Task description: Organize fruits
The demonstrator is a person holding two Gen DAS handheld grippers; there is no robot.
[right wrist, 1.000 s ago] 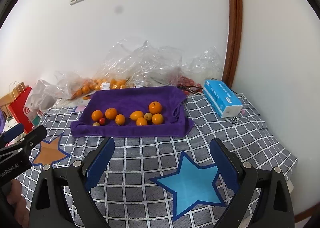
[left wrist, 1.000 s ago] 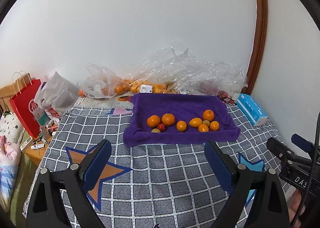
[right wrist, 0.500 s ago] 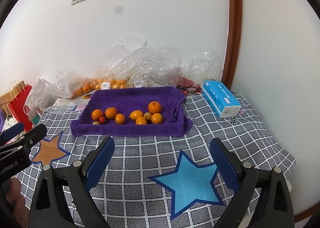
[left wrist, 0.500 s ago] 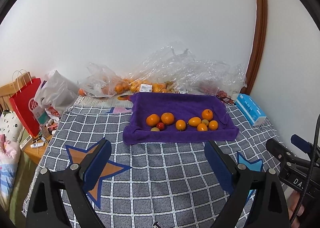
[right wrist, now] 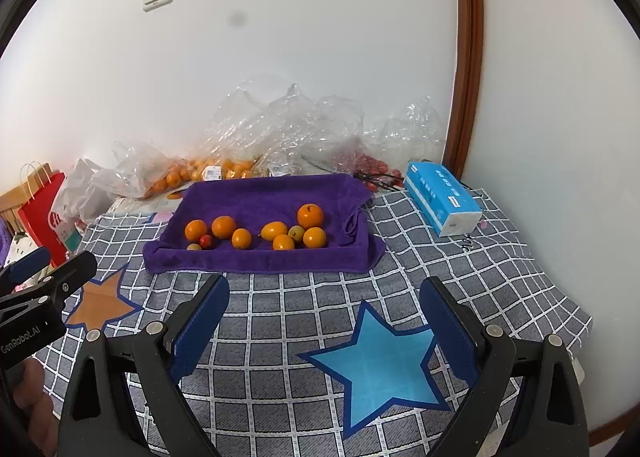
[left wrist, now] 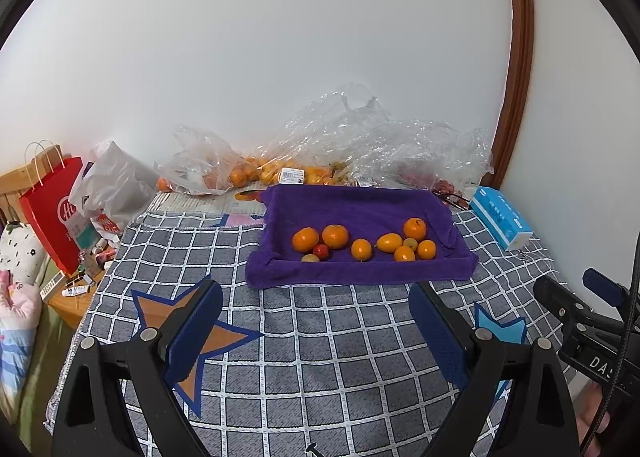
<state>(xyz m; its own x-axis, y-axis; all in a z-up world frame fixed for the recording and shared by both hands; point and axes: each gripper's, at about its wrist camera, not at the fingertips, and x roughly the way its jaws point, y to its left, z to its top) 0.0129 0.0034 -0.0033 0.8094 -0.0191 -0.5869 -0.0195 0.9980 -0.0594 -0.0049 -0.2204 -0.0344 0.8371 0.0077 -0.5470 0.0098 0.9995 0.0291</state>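
A purple towel-lined tray (left wrist: pixel 360 205) (right wrist: pixel 264 193) lies on the checked bedcover and holds several oranges (left wrist: pixel 335 236) (right wrist: pixel 310 215), a small red fruit (left wrist: pixel 321 251) (right wrist: pixel 206 241) and small greenish fruits (left wrist: pixel 410 244) (right wrist: pixel 296 232). My left gripper (left wrist: pixel 316 309) is open and empty, held above the cover in front of the tray. My right gripper (right wrist: pixel 324 305) is open and empty, also short of the tray. The right gripper also shows at the right edge of the left wrist view (left wrist: pixel 580 305), the left gripper at the left edge of the right wrist view (right wrist: pixel 44 277).
Clear plastic bags (left wrist: pixel 360 137) (right wrist: pixel 288 125) with more oranges and red fruit lie behind the tray against the wall. A blue tissue pack (left wrist: pixel 500 217) (right wrist: pixel 440 197) lies to the right. A red paper bag (left wrist: pixel 52 213) and a grey bag (left wrist: pixel 112 185) stand at the left.
Both grippers have drawn back and up slightly, so the tray sits a little farther off. Both stay open and empty.
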